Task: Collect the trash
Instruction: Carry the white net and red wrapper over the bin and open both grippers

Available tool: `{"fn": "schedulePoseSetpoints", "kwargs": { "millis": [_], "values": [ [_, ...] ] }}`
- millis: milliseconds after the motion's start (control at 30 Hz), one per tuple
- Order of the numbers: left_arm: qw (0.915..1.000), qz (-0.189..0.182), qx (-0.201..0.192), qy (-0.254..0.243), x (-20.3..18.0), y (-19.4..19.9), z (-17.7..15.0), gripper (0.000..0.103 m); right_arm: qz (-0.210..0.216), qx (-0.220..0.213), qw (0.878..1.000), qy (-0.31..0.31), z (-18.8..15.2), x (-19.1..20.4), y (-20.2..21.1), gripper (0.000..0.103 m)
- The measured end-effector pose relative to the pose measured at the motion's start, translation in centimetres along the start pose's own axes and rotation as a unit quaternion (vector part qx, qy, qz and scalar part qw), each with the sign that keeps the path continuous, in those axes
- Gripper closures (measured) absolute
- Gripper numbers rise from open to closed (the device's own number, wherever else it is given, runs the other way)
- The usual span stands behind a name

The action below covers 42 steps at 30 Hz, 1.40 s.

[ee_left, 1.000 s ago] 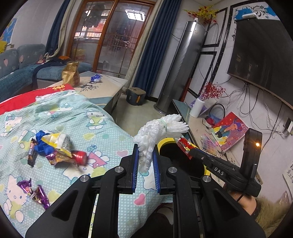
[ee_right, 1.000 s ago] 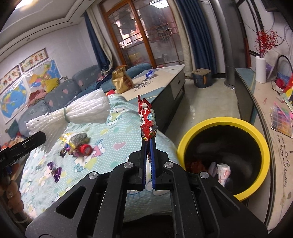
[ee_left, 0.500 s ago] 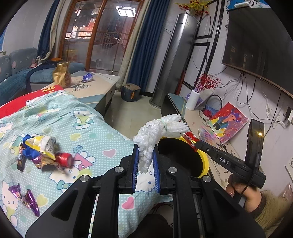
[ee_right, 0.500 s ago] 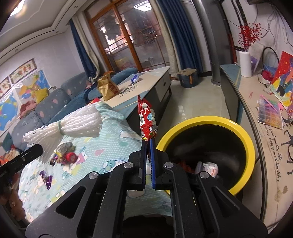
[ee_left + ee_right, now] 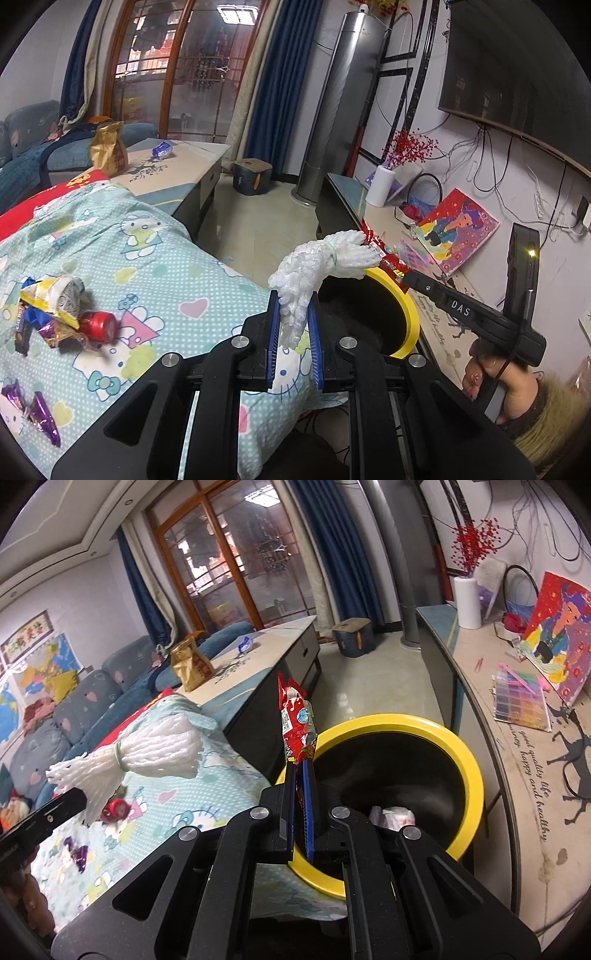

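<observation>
My left gripper (image 5: 294, 295) is shut on a white foam net (image 5: 317, 262), held above the near rim of the yellow-rimmed black bin (image 5: 408, 306). The net also shows in the right wrist view (image 5: 147, 753). My right gripper (image 5: 300, 766) is shut on a red snack wrapper (image 5: 295, 716) that sticks upright, at the left rim of the bin (image 5: 474, 771). The wrapper also shows in the left wrist view (image 5: 388, 258). Crumpled trash (image 5: 391, 814) lies inside the bin.
A pile of wrappers with a red cap (image 5: 62, 314) and purple candy wrappers (image 5: 37, 413) lie on the Hello Kitty cloth (image 5: 166, 266). A coffee table (image 5: 177, 173) holds a gold bag (image 5: 109, 149). A TV bench (image 5: 517, 738) stands right of the bin.
Both grippers have moved toward the bin with their loads still gripped. The bin now looks larger and nearer in the right wrist view.
</observation>
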<state>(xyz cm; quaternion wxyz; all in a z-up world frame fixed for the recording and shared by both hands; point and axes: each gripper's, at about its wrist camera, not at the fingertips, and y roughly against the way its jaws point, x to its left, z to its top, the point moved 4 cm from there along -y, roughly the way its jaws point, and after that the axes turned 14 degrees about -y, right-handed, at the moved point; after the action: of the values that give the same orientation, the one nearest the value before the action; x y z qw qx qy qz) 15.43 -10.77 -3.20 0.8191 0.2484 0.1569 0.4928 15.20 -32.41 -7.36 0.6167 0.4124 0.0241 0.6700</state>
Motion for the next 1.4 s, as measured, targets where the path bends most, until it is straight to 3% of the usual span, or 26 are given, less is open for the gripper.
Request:
{"fn": "schedulePoseSetpoints", "kwargs": {
  "millis": [967, 1300, 1333, 1367, 1400],
  "values": [
    [0.9928, -0.039, 0.065, -0.093, -6.2, -9.2, 0.0, 0.088, -0.072, -0.008, 0.996, -0.055, 1.6, -6.9, -0.8, 0.101],
    [0.9897, -0.066, 0.089, -0.091, -7.6, -12.3, -0.6, 0.087, -0.081, 0.002, 0.995, -0.06, 1.6, -7.8, -1.2, 0.096],
    [0.9897, -0.068, 0.089, -0.089, -7.6, -12.5, -0.6, 0.08, -0.083, 0.004, 0.995, -0.06, 1.5, -7.9, -1.3, 0.086],
    [0.9901, -0.065, 0.087, -0.088, -7.7, -12.7, -0.5, 0.062, -0.084, 0.005, 0.995, -0.062, 1.4, -7.9, -1.3, 0.079],
    [0.9905, -0.063, 0.085, -0.088, -7.7, -12.8, -0.5, 0.052, -0.085, 0.004, 0.994, -0.064, 1.4, -7.9, -1.3, 0.069]
  ]
}}
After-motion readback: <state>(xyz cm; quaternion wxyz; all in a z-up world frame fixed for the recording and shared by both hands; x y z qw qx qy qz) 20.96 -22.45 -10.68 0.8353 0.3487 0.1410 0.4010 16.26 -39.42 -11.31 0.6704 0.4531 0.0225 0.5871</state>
